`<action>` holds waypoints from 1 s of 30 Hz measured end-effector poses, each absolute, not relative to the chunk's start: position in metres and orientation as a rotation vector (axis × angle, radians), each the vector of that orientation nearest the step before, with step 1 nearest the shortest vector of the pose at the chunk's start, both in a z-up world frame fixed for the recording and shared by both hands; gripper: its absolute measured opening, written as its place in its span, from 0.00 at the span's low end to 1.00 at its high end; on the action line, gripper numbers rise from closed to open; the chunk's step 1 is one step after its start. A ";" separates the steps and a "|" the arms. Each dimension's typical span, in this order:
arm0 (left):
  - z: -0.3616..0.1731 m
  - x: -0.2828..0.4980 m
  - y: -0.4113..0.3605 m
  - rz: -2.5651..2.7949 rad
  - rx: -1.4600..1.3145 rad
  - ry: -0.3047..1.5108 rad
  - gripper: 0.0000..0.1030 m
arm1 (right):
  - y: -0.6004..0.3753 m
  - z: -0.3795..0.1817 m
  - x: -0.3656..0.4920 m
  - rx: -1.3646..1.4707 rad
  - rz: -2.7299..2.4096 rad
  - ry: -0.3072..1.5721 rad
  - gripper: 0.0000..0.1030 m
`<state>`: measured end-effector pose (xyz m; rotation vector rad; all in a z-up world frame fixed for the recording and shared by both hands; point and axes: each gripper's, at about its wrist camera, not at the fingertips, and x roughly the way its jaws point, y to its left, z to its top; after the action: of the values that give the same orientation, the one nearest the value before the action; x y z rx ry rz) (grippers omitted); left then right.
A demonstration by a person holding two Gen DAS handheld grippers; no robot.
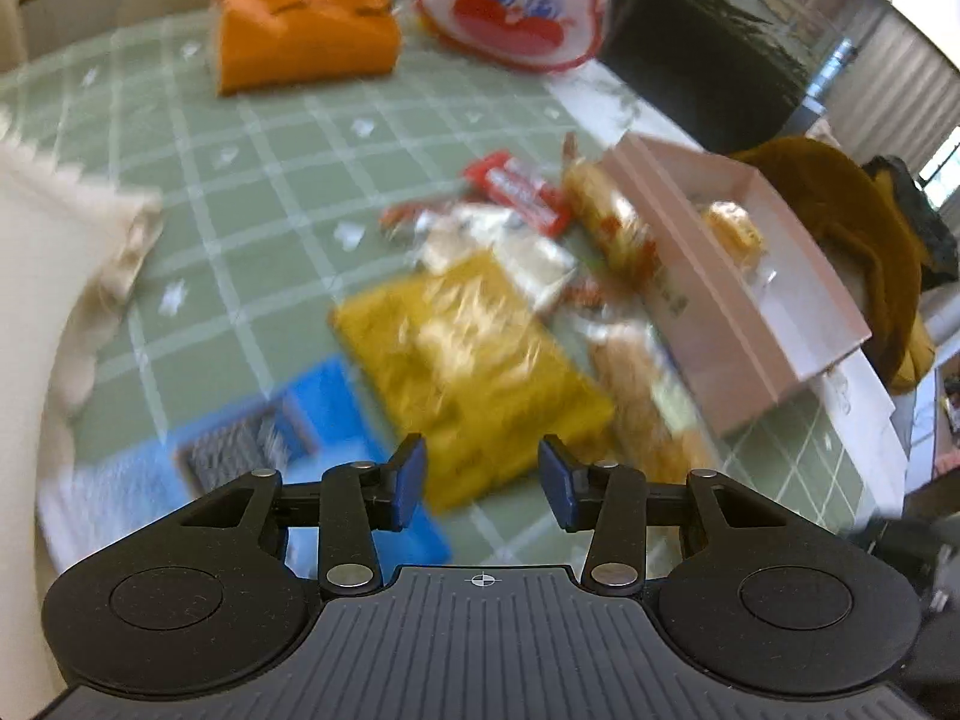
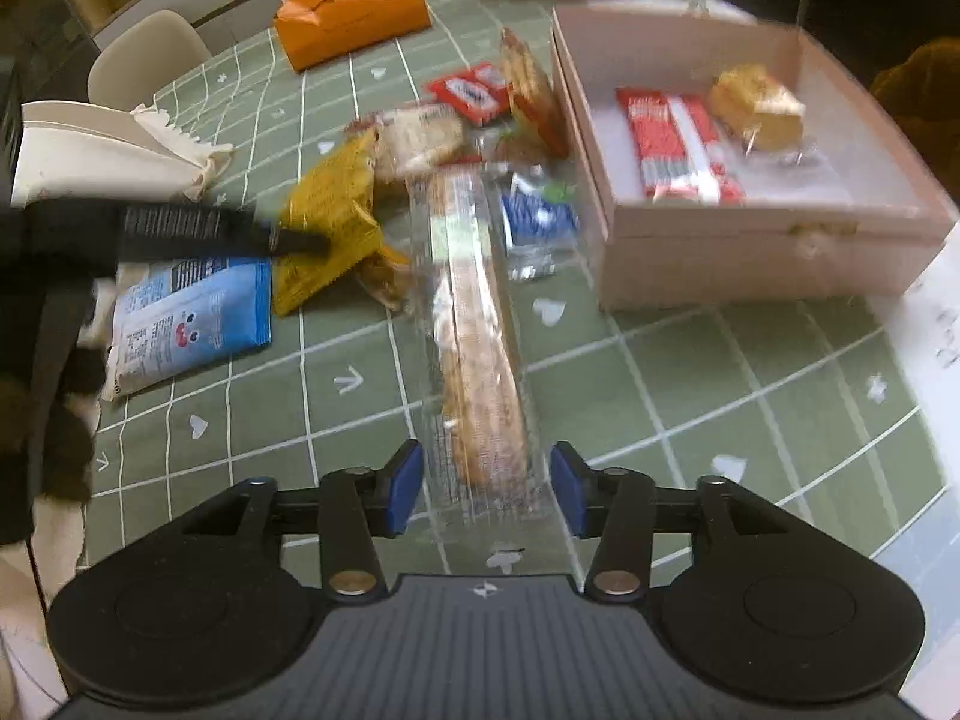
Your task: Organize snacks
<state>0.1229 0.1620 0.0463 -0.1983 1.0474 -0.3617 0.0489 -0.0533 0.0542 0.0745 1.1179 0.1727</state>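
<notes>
The right hand-held gripper (image 2: 485, 489) has its jaws apart around the near end of the long cracker pack (image 2: 480, 348) on the worktop (image 2: 720, 390). Close gently, lift level, then carry it to the box (image 2: 606, 180). The left hand-held gripper (image 1: 482, 480), also apart, hovers over the yellow bag (image 1: 474, 372).

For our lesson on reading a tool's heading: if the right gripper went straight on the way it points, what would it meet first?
The right gripper would likely meet the long clear-wrapped biscuit pack first; its near end already lies between the open fingers, though their height above it is unclear.
</notes>
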 end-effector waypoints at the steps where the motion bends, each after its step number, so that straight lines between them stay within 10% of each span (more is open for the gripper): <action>1: 0.046 0.116 0.169 -0.338 -0.236 1.045 0.45 | -0.050 0.060 0.048 0.044 0.165 1.087 0.63; 10: 0.058 0.063 0.221 -0.170 -0.414 0.975 0.45 | 0.007 0.087 0.097 -0.143 0.238 0.943 0.83; 30: 0.038 0.020 0.266 -0.201 -0.520 0.979 0.45 | 0.079 0.055 0.135 -0.245 0.206 1.077 0.67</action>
<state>0.0202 0.2658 0.0376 -0.5199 0.9789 -0.2015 0.1345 0.0787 0.0549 -0.2446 1.0774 0.2065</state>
